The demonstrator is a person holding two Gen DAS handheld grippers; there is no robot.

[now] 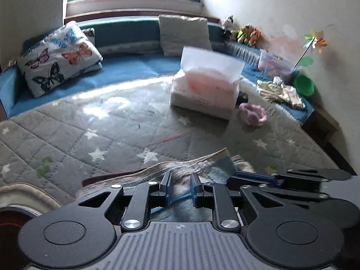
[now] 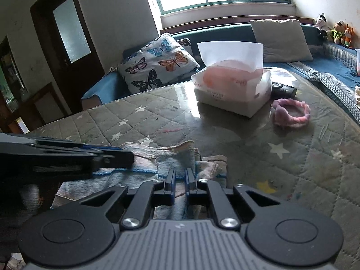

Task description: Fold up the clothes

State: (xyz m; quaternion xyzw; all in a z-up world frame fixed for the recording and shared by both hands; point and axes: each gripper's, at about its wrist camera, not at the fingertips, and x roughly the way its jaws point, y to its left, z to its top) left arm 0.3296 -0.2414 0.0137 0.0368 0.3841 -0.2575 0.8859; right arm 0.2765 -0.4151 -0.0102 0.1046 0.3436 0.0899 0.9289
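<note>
1. Cloth (image 2: 171, 157): one blue-grey piece w/ pale hem, bunched at near edge of the table (image 2: 292, 168), right under both tongs.
2. Left gripper (image 1: 181, 185): fingers a little apart, cloth running up betw. them; can't tell if they actually pinch it.
3. Right gripper (image 2: 179, 181): same, narrow gap, cloth fold betw. the fingers; grip can't be told. The 2 grippers sit side by side, near each other.
4. Tissue pack (image 2: 231, 90): one, soft white wrapper w/ pink print, one sheet sticking up out of the top. Stands mid-table, well apart from cloth.
5. Pink headband (image 2: 291, 113): one fluffy ring, just beside the pack. One dark item (image 2: 283, 88) behind the pack, too hidden to name.
6. Clear plastic box (image 1: 273, 61): one, on bench at far right; pinkish contents, blurred.
7. Green bowl (image 1: 303, 84): one, beside the box; contents not visible.
8. Cushions: 2, one butterfly cushion (image 2: 157, 61), one grey cushion (image 2: 280, 40). Plush toys (image 1: 246, 33): 3 in the corner.
</note>
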